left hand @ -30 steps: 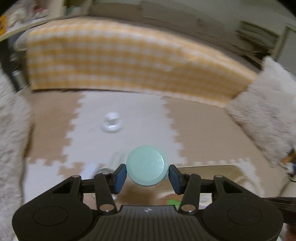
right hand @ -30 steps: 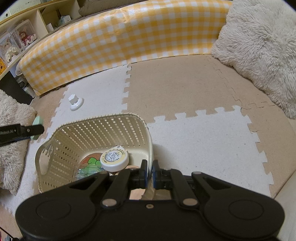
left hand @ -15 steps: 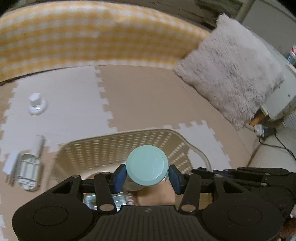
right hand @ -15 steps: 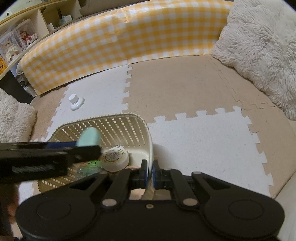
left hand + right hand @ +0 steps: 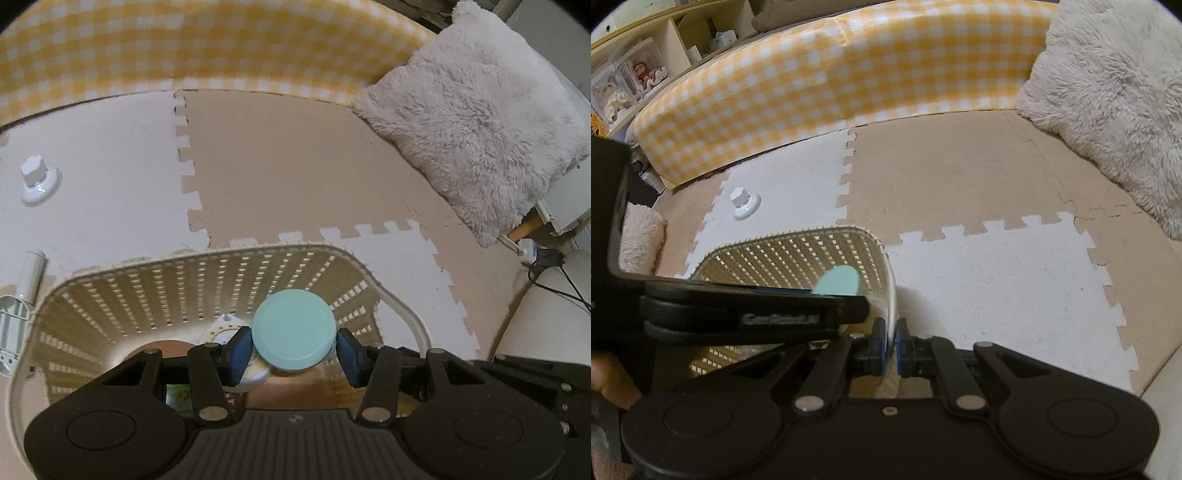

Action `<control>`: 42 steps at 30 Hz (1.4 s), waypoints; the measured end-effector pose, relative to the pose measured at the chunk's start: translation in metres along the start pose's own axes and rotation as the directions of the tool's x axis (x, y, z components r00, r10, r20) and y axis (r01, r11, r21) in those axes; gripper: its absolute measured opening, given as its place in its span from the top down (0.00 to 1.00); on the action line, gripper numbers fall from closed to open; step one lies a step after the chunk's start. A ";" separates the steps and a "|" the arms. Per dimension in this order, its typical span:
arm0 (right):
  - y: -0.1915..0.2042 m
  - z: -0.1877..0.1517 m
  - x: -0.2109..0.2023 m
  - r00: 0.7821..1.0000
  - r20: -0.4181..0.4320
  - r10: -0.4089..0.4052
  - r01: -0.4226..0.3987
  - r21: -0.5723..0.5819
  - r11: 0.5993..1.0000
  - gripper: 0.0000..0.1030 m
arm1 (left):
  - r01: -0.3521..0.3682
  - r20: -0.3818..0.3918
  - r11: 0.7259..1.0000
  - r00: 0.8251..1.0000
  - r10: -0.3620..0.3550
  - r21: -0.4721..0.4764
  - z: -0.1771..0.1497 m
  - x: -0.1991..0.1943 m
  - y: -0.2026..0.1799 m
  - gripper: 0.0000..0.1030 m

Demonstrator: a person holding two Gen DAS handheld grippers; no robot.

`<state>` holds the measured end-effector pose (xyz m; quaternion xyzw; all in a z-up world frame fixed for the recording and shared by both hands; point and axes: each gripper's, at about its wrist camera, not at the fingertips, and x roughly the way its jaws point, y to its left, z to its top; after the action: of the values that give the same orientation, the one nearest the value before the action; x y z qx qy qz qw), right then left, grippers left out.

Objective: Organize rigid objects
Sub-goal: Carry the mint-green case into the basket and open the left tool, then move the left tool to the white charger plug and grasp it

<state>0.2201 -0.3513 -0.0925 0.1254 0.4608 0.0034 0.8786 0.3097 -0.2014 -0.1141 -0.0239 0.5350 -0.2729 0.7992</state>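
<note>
The mint disc (image 5: pixel 294 329) is held over the basket (image 5: pixel 207 273), clamped edge to edge between the blue pads of the left tongs (image 5: pixel 294 349). Its flat face is turned toward the camera, so the thin axis runs along the fingers and the broad face stands upright. Nothing long about it: a round puck, no clear heading.

The right tongs (image 5: pixel 891 345) are closed on the basket's near rim (image 5: pixel 891 295), presumably so the basket is kept steady while things are dropped in. From that side the disc (image 5: pixel 839 281) is seen edge-on and tilted, just ahead and left of the pinched rim, above the basket's inside.

Below the left tongs, a white lidded tub (image 5: pixel 225 334) is already lying in the basket. Far ahead and left, a white knob (image 5: pixel 37 181) is left on the floor mat (image 5: pixel 295 158); at the left edge a white tube (image 5: pixel 31 275) and a white rack (image 5: pixel 11 332) lie outside the basket. A release looks like the next call.
</note>
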 end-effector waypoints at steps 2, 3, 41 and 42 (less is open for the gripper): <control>0.000 0.000 0.000 1.000 0.001 -0.001 0.001 -0.002 1.000 0.95 | 0.011 -0.012 1.000 1.000 -0.011 -0.017 0.001 0.004 0.000 0.51; 0.000 0.000 0.000 1.000 0.001 -0.001 0.001 -0.002 1.000 0.95 | 0.012 -0.015 1.000 1.000 -0.012 -0.019 0.002 0.005 -0.001 0.51; -0.004 -0.001 0.001 1.000 0.002 0.017 -0.017 0.026 1.000 0.94 | -0.041 0.039 0.999 0.998 0.041 0.006 -0.013 -0.071 0.002 0.04; -0.004 -0.001 0.001 1.000 0.002 0.017 -0.017 0.026 1.000 0.94 | -0.039 0.043 0.999 0.998 0.038 0.008 -0.014 -0.075 0.001 0.04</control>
<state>0.2194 -0.3544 -0.0943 0.1405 0.4589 0.0046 0.8773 0.2775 -0.1623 -0.0577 -0.0157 0.5170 -0.2594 0.8156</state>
